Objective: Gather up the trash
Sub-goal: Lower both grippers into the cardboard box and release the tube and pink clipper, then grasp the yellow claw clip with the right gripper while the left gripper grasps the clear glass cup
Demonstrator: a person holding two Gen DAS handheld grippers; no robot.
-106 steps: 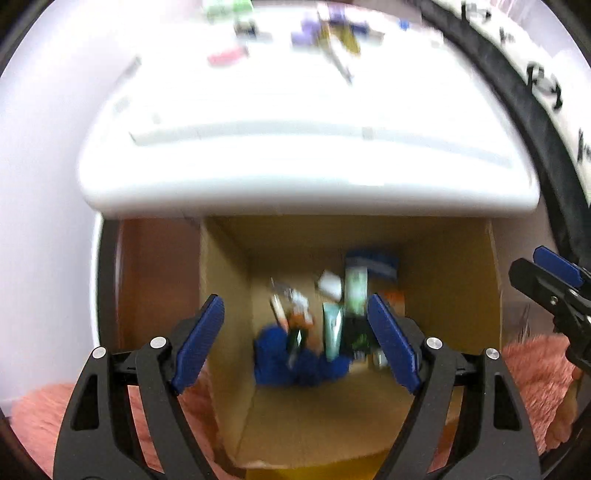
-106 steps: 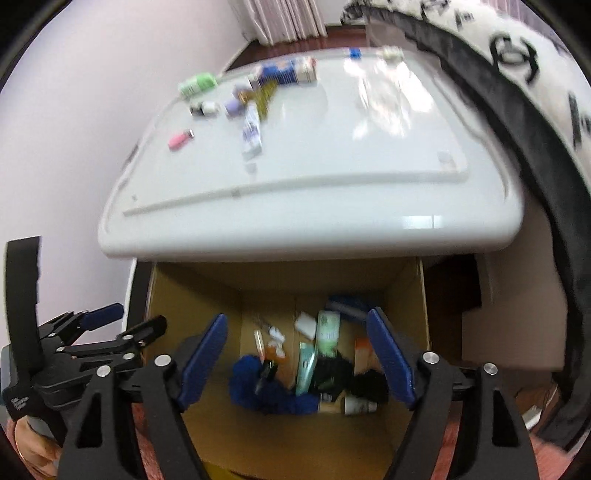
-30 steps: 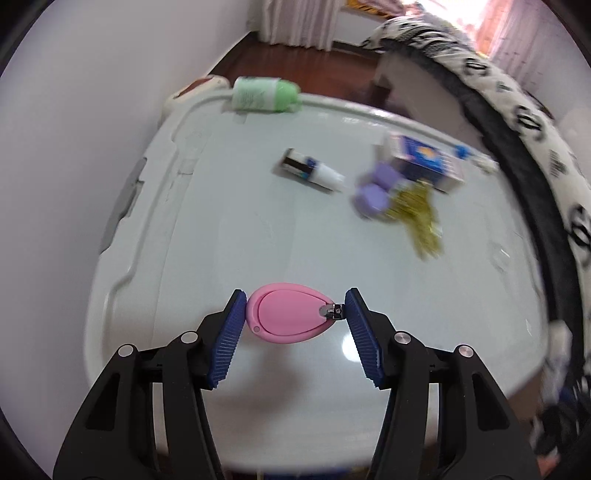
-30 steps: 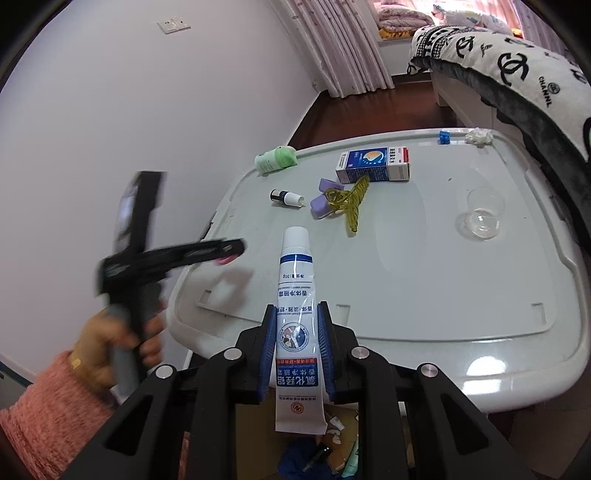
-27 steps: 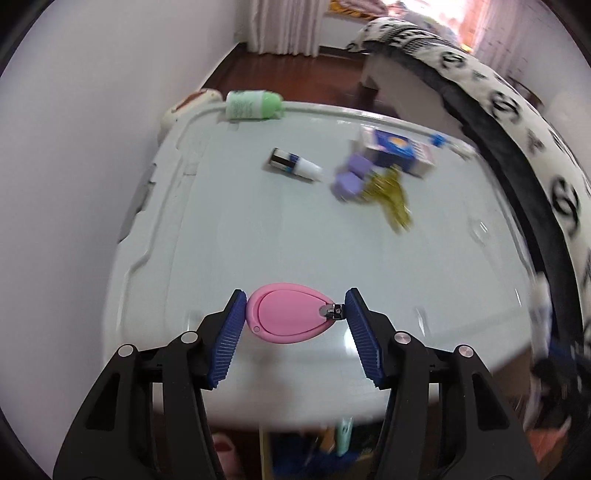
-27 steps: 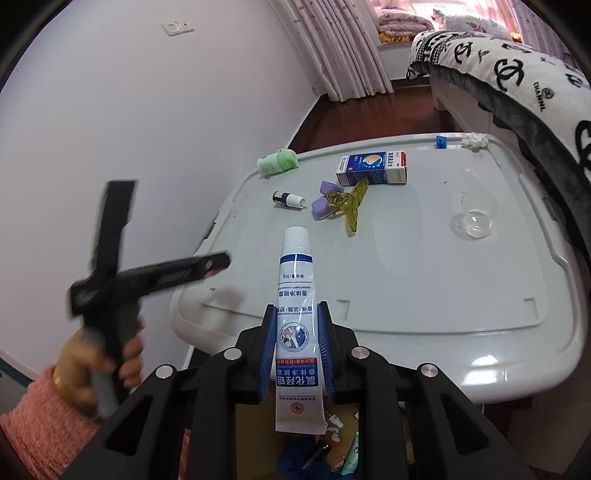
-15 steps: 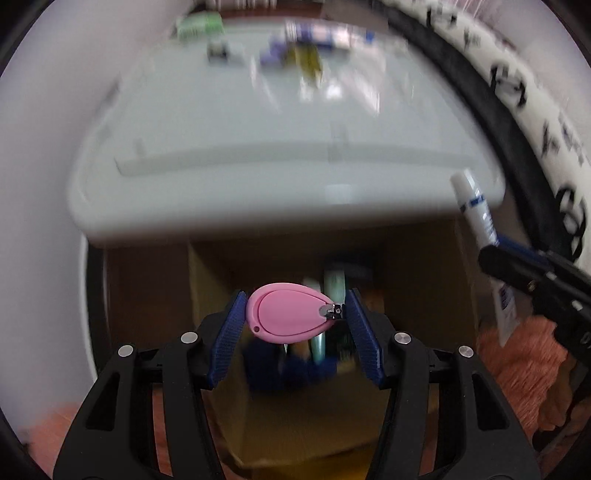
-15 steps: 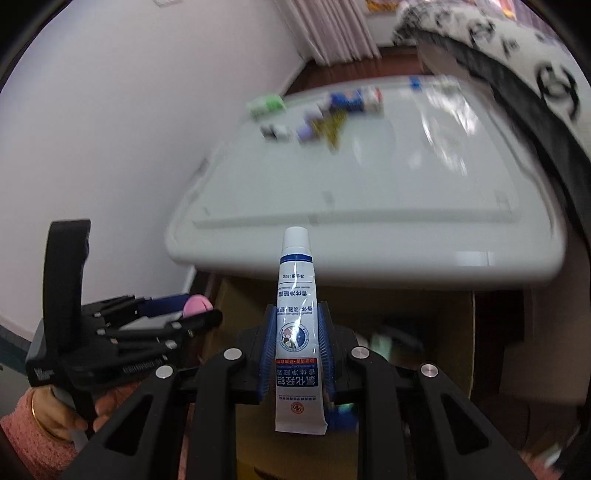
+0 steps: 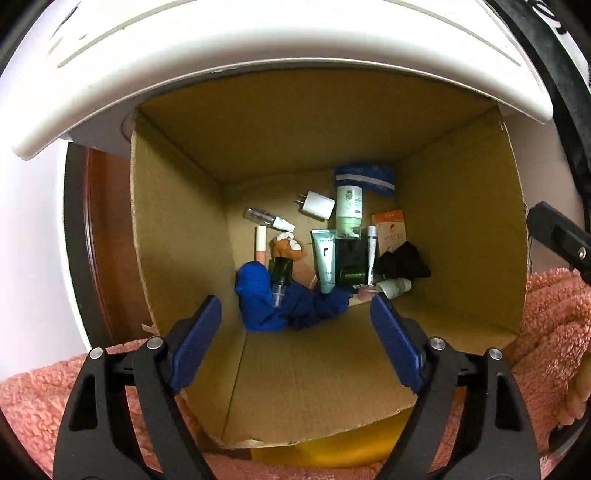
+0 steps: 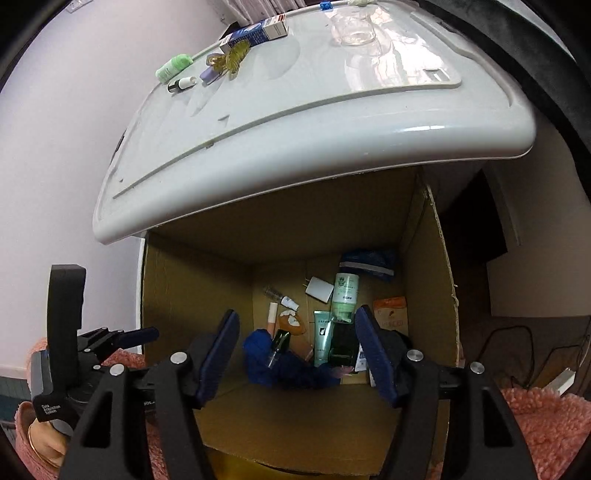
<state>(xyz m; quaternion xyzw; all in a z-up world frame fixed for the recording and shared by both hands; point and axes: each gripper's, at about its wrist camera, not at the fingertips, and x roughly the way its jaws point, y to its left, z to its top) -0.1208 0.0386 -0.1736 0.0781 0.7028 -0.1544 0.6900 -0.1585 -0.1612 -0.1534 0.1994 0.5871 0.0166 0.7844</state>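
An open cardboard box (image 9: 177,229) stands under the near edge of the white table (image 10: 332,129). It holds several discarded items: a blue cloth (image 9: 258,295), tubes, a white charger (image 9: 317,205) and a black cloth. My left gripper (image 9: 295,314) points straight down into the box. Its jaws are opening and nothing is between them. My right gripper (image 10: 297,325) hangs over the same box, jaws opening and bare. A small pink piece (image 9: 364,293) lies at the bottom beside a slim white tube (image 9: 371,247).
On the table's far side lie a green bottle (image 10: 173,67), a small vial (image 10: 181,84), a yellow hair clip (image 10: 234,57), a blue carton (image 10: 255,35) and a clear cup (image 10: 352,29). Pink fleece (image 9: 554,314) flanks the box. A hand (image 10: 40,435) holds the left gripper.
Both grippers came down from the table to over the box. The left let go of the pink clipper and the right let go of the white tube; both now stand open.
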